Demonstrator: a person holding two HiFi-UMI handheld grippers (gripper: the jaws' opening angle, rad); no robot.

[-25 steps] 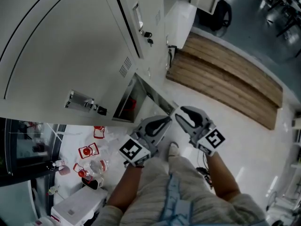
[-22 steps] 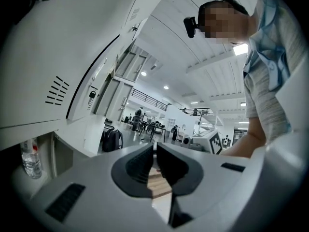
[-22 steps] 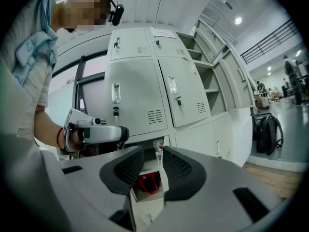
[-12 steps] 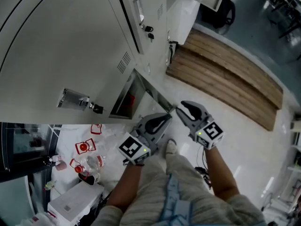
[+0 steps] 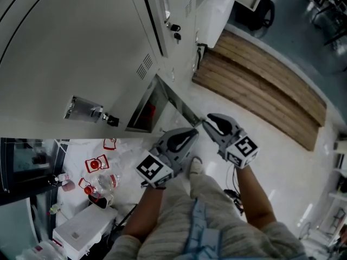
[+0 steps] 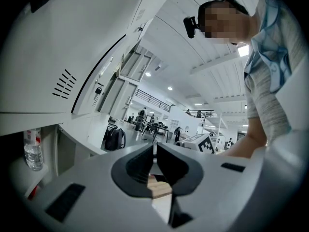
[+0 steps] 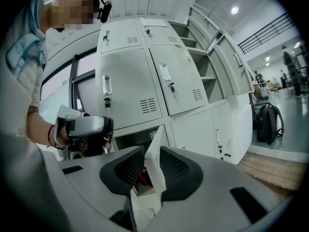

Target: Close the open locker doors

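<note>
Grey lockers (image 5: 97, 47) fill the upper left of the head view. One low locker door (image 5: 181, 110) stands open, swung out over the floor from its dark compartment (image 5: 142, 115). My right gripper (image 5: 206, 122) is at the door's free edge. In the right gripper view the white door (image 7: 155, 139) sits between the pads, and the right gripper (image 7: 152, 149) is shut on it. My left gripper (image 5: 194, 131) hovers just beside it, jaws shut on nothing (image 6: 155, 149). More doors (image 7: 227, 52) hang open on the upper right lockers.
A water bottle (image 6: 33, 149) stands inside the open compartment. Bottles and red-labelled items (image 5: 100, 172) and a white box (image 5: 84, 229) litter the floor at left. A wooden platform (image 5: 260, 85) lies to the right of the lockers. My shoe (image 5: 196, 167) is below the grippers.
The head view has drifted a little. Both grippers stay close together at the open door's edge, with no clear movement of the door.
</note>
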